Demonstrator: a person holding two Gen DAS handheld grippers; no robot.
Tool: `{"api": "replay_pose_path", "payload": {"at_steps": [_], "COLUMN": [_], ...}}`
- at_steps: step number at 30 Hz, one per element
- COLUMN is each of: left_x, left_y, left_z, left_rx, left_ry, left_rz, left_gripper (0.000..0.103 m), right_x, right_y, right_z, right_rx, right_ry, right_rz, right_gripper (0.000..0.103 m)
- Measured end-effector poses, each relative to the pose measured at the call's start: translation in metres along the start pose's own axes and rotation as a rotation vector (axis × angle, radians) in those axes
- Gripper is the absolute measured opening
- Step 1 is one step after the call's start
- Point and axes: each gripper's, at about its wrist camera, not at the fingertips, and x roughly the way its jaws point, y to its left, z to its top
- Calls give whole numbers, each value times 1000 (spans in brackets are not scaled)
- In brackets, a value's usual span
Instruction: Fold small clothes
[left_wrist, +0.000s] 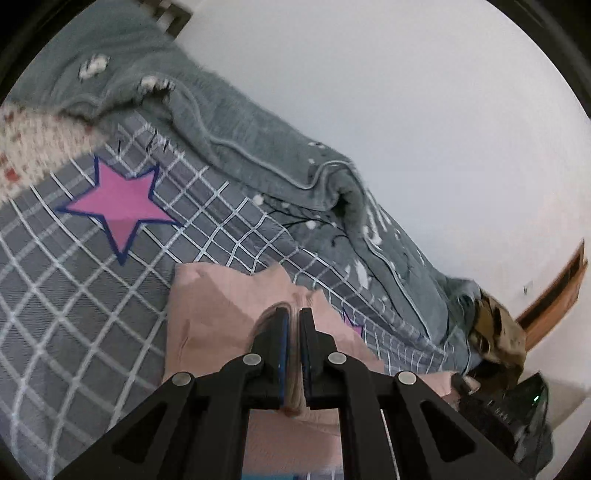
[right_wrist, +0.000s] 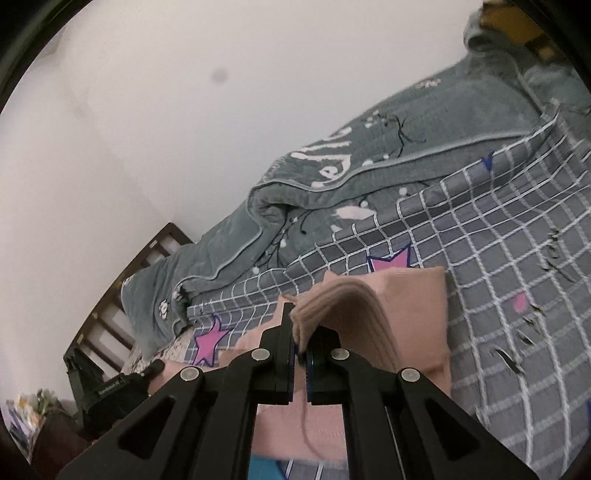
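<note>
A small pink knit garment lies on a grey checked bedsheet with pink stars. My left gripper is shut on a fold of its pink cloth, which shows between the jaws. In the right wrist view the same pink garment has its ribbed edge lifted off the sheet. My right gripper is shut on that ribbed edge. The other gripper shows at the lower right of the left view and the lower left of the right view.
A rumpled grey-green quilt runs along the far side of the bed by a white wall. A pale knitted cloth lies at the upper left. A dark wooden bed frame and a brown patterned item sit at the edges.
</note>
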Motion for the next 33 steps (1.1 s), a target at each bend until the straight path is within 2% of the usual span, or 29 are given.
{"api": "replay_pose_path", "payload": {"at_steps": [7, 9, 11, 14, 15, 16, 19, 21, 24, 27, 30, 31, 32, 33], "left_x": [69, 83, 92, 102, 103, 104, 110, 114, 118, 126, 134, 136, 138, 139], "left_y": [25, 27, 29, 35, 37, 39, 42, 39, 31, 17, 15, 16, 19, 22], "left_z": [18, 22, 26, 30, 30, 30, 24, 19, 11, 1, -5, -5, -4, -4], "left_rx": [-20, -1, 30, 38, 38, 34, 28, 60, 134, 253, 289, 283, 277, 273], "left_ry": [47, 53, 43, 45, 42, 39, 56, 74, 104, 146, 137, 141, 140, 138], "left_rz": [80, 111, 134, 122, 121, 119, 120, 142, 173, 221, 283, 300, 308, 319], "left_gripper": [7, 8, 18, 35, 36, 37, 51, 51, 51, 51, 51, 47, 26, 13], "right_x": [85, 109, 126, 137, 139, 141, 147, 155, 155, 158, 166, 168, 169, 169], "right_y": [-26, -30, -32, -40, -44, -47, -56, -65, -71, -71, -67, -66, -64, -62], "right_z": [23, 29, 33, 30, 28, 25, 16, 11, 9, 7, 2, 0, -1, -2], "right_rx": [11, -18, -79, -131, -144, -155, -173, -167, -146, -159, -192, -205, -223, -235], "right_ry": [64, 97, 106, 111, 108, 108, 123, 163, 193, 203, 225, 227, 225, 223], "right_rz": [-30, -54, -94, -119, -134, -150, -190, -225, -225, -242, -291, -306, -319, -327], "right_gripper": [5, 9, 12, 30, 33, 33, 36, 38, 38, 40, 40, 40, 40, 40]}}
